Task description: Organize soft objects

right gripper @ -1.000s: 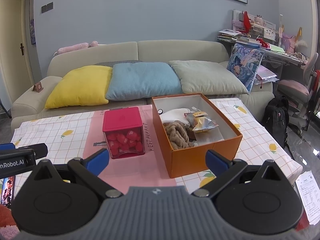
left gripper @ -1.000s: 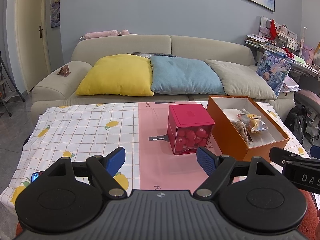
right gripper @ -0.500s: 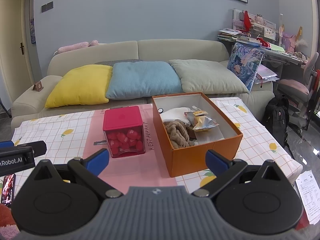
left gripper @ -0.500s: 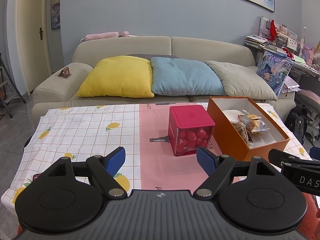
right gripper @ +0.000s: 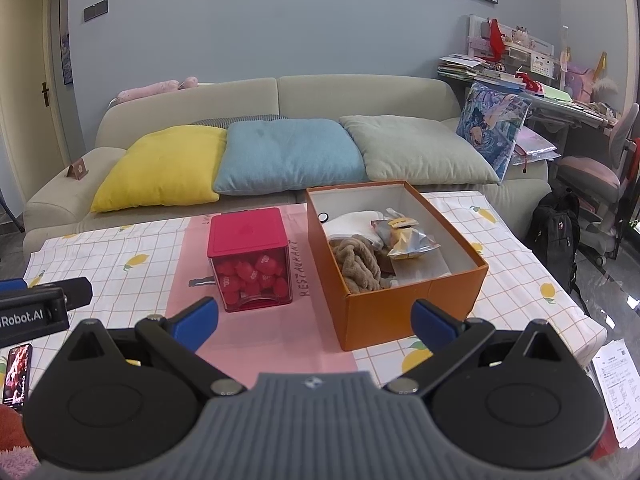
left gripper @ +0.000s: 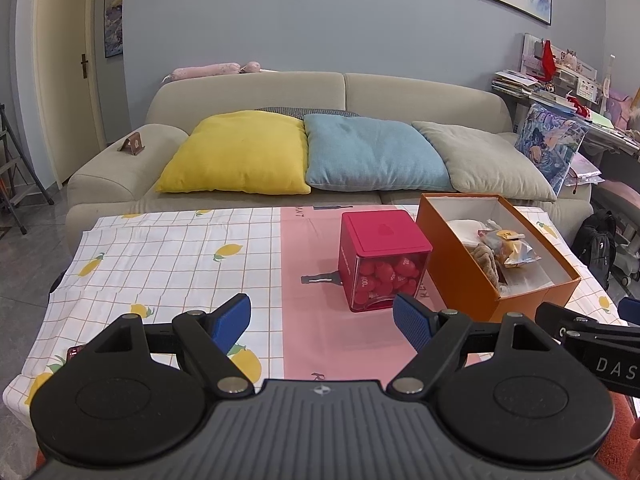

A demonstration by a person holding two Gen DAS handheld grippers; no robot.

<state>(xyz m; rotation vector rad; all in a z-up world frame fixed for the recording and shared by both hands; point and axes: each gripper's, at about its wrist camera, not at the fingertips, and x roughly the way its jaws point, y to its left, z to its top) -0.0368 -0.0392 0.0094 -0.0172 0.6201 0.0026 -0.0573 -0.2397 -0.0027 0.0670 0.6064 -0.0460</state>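
While both tools hang over the near edge of the surface [right gripper: 516, 256], nothing is being gripped. Far left in the right wrist view a phone [right gripper: 16, 372] lies on the lemon-print cloth, and just above it the body of the left hand-held gripper [left gripper: 322, 320] pokes in with "Robot.AI" readable on it. Its blue pads are spread wide with only cloth between them.

Next along, one red cube box [right gripper: 250, 258] sits on the pink strip, lid on, clear sides showing red heart-shaped pieces with "100" or so printed on them, too small to be sure. Beside it the pink strip reads "RESTAURANT" [right gripper: 301, 268].

Just right of that is one open orange box [right gripper: 400, 312], holding the soft stuff: a brown knitted piece [right gripper: 358, 266] at the near end, a white fabric item [right gripper: 354, 220] behind it, and a crinkly foil packet [right gripper: 408, 238] with a yellow tag.

The right hand-held gripper [right gripper: 314, 320] is also wide open and empty; from the left wrist view its body shows "DAS". Behind on the sofa [right gripper: 280, 92]: three plain cushions, yellow, blue, grey-green, plus one printed cushion [right gripper: 492, 130].
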